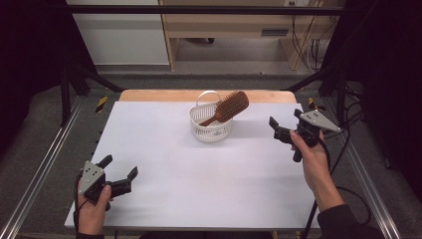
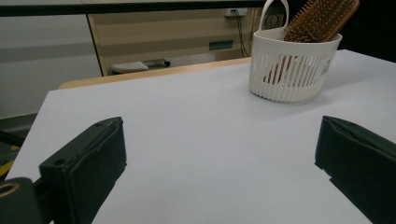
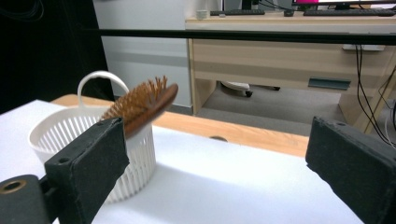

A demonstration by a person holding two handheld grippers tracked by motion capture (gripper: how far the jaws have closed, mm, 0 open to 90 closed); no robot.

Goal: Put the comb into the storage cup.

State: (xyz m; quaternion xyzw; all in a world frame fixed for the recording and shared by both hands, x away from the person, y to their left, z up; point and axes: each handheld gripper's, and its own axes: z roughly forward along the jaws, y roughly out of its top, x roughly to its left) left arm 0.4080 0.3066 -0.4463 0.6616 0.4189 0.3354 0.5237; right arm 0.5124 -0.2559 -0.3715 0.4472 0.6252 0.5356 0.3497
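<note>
Brush (image 1: 230, 106): brown wood, bristles up, handle down inside white slatted basket (image 1: 211, 128) (far-centre of table (image 1: 199, 184)), head propped over rim. Right gripper (image 1: 286, 124) near basket, jaws spread, empty. Left gripper (image 1: 119, 172) well apart, spread, empty.

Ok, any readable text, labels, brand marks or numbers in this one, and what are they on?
None can be read.
White basket: a small pale label patch on its wall near the right edge in the left gripper view, too small and blurred to read.
Wooden hairbrush: no marking visible.
Left gripper and right gripper: no lettering visible.
</note>
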